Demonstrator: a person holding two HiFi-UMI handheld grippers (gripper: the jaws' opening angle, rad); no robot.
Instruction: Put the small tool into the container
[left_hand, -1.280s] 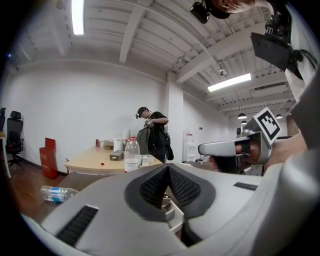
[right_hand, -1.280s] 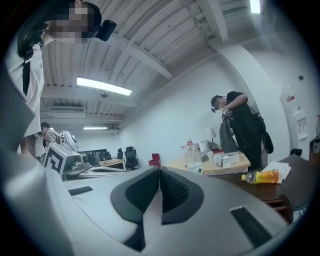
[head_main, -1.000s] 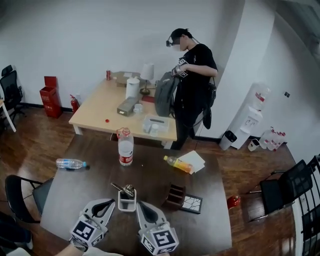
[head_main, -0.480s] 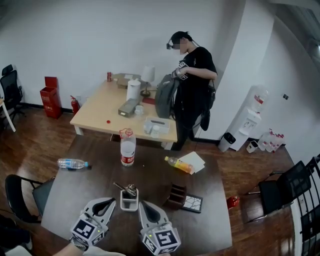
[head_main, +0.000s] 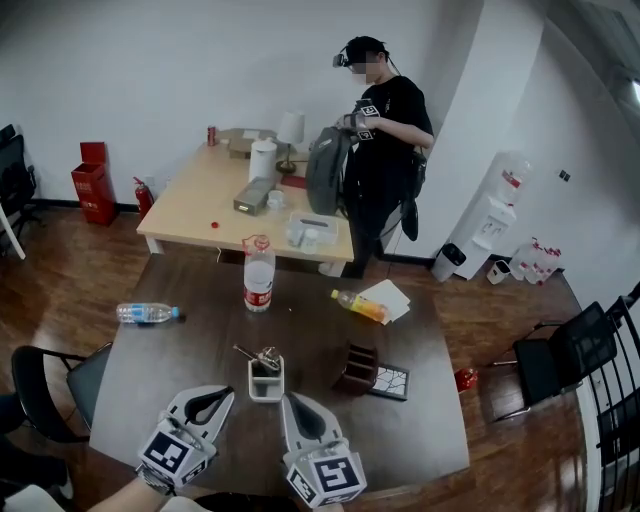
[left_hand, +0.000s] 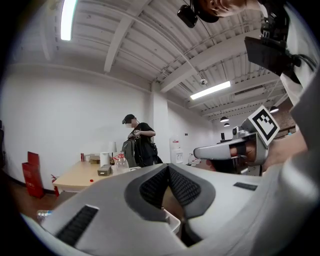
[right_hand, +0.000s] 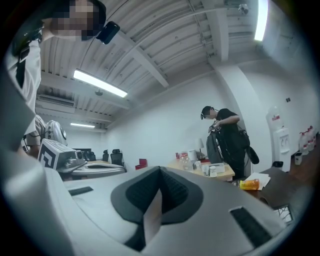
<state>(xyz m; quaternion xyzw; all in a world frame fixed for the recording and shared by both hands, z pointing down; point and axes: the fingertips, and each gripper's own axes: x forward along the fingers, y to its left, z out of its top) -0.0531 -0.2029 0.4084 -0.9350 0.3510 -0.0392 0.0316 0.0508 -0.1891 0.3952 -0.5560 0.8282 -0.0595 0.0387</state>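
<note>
Seen from the head camera, a dark grey tabletop (head_main: 330, 430) holds a small white rectangular container (head_main: 265, 384) near the front edge. The small metallic tool (head_main: 260, 356) stands inside it, leaning, with its upper end jutting over the rim toward the left.

The left gripper (head_main: 226, 396) and right gripper (head_main: 287, 400) point forward on either side of the container's near end, apart from it. Both pairs of tongs are closed with nothing between them – in each gripper view the ribbed black pads meet at the tip.

A second ago the two tips sat level with the container's middle; now they lie slightly further back toward the holder, jaws unchanged. The tool has stayed in the container.

Farther along the table, a clear plastic bottle with a red label (head_main: 258, 283) stands upright, a clear bottle with a blue cap (head_main: 146, 313) lies on its side at the left, and a yellow drink bottle (head_main: 360, 306) lies beside white paper (head_main: 387, 296). A dark brown wooden organiser (head_main: 357, 369) sits to the container's right.

Behind, a person in black (head_main: 385, 130) – now more upright than before – handles a grey backpack (head_main: 327, 170) at a pale wooden table (head_main: 195, 210).
</note>
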